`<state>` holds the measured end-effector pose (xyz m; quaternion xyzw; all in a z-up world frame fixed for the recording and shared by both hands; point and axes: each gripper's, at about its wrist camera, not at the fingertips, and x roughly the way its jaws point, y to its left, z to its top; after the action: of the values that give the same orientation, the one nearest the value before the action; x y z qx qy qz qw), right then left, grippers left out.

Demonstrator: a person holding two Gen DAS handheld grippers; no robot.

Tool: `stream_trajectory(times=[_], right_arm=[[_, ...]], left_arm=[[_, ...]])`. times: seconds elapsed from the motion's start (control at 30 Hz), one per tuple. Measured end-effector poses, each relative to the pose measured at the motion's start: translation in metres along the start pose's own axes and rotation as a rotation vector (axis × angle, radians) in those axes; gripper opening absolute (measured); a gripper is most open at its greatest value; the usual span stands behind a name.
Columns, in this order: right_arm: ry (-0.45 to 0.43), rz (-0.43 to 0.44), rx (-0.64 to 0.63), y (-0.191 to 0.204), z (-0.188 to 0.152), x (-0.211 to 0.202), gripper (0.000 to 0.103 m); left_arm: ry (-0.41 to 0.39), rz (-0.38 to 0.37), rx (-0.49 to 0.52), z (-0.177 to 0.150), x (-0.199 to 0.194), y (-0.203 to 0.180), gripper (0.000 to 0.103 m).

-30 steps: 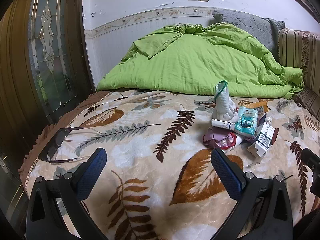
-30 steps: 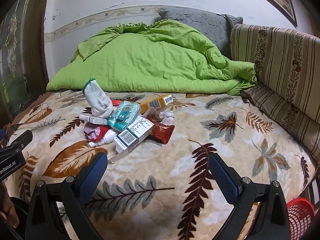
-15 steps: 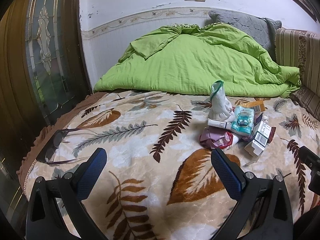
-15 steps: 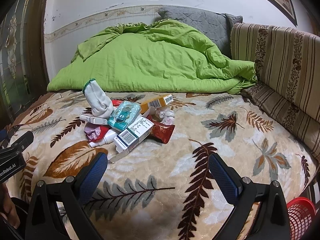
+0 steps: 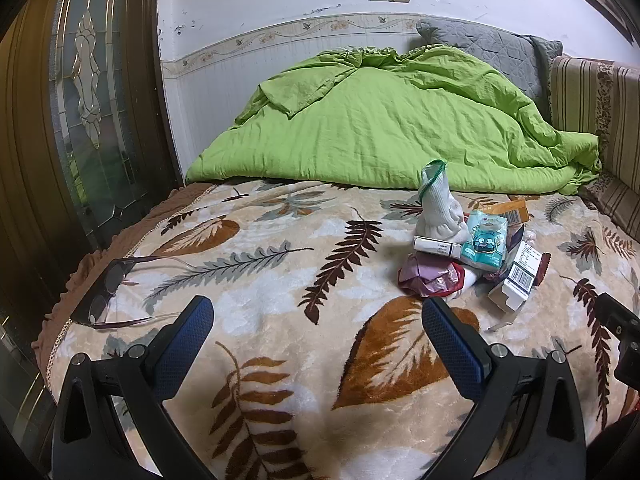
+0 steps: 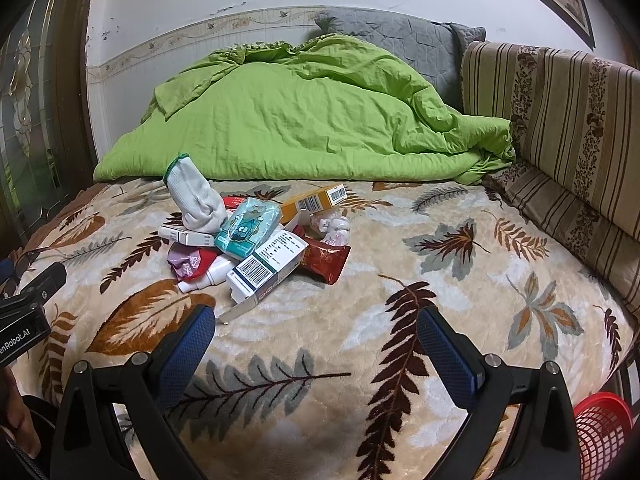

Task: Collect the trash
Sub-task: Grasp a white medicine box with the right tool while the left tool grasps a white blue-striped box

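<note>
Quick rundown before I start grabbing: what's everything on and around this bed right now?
White sock: 1, green cuff, standing in pile.
Teal tissue pack: 1, pile top.
Barcoded white box: 1, pile front.
Orange box: 1, pile rear.
Red wrapper: 1, pile's right.
Eyeglasses: 1, dark, bed's left edge.
Green duvet: 1, bed's far end.
Red basket: 1, beside bed, lower right.
Left gripper: open, empty.
Right gripper: open, empty.

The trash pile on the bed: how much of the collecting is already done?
Nothing looks collected yet. The trash pile lies whole on the blanket. In hand: nothing, since the left gripper and right gripper are both open and empty, short of the pile. Left: every item must go, probably into the red basket.
</note>
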<state>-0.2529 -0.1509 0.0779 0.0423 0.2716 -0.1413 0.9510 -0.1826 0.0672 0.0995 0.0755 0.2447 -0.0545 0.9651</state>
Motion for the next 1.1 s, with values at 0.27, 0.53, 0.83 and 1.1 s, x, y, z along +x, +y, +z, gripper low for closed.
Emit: stream_trajectory(times=[0.27,0.53,0.83,1.1], right_arm=[[0.0,0.001,0.0,-0.001,0.0,0.0,0.102],[0.006,0.01,0.006,-0.001,-0.001,0.002,0.102],[0.054,0.111,0.053,-0.005,0.003,0.011,0.093],[0.247,0.284,0.246,0.0,0.028,0.065,0.082]], left_arm=[[0.0,0.0,0.001,0.0,0.0,0.0,0.103],[0.004,-0.004,0.002,0.0,0.0,-0.001,0.103],[0.058,-0.107,-0.014,0.002,0.01,-0.002,0.103],[0.173,-0.183,-0.058,0.004,0.035,0.003,0.067]])
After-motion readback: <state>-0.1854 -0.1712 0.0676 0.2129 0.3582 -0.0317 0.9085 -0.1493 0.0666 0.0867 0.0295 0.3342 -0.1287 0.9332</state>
